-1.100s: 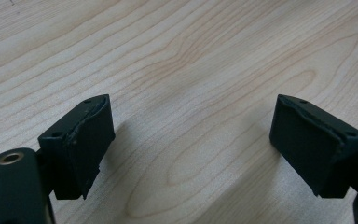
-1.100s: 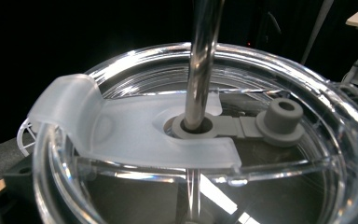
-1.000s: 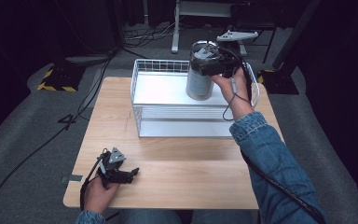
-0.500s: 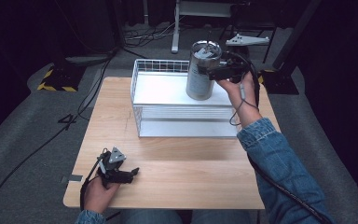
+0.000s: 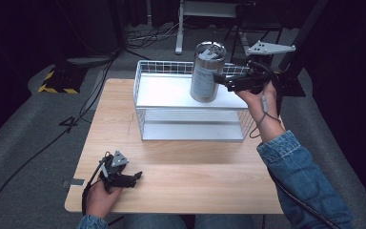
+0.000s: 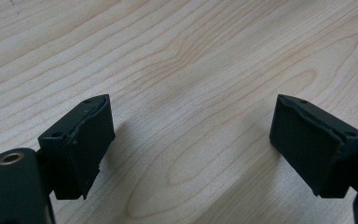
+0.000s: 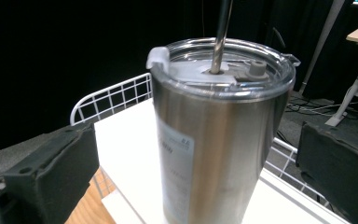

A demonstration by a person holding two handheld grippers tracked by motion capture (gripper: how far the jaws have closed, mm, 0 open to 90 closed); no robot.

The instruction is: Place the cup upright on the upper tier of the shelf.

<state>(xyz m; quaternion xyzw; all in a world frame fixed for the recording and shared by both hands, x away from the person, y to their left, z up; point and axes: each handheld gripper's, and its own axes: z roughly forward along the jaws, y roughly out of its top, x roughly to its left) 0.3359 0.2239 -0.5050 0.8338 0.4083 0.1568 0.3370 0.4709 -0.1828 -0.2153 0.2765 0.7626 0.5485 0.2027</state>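
A steel tumbler with a clear lid and a metal straw stands upright on the white top shelf of a white wire rack. My right gripper is open at the tumbler's right side. In the right gripper view the tumbler stands between the two pads, with a gap on each side. My left gripper rests open on the wooden table near its front left corner. Nothing but bare wood lies between the left gripper's jaws.
The wire rack takes up the back middle of the table, and its rim rises behind the tumbler. Cables trail over the grey floor at the left. A desk frame stands behind the table.
The tumbler has come down from the air onto the rack's top shelf. My right gripper has opened and let go of it. The left gripper has not moved.
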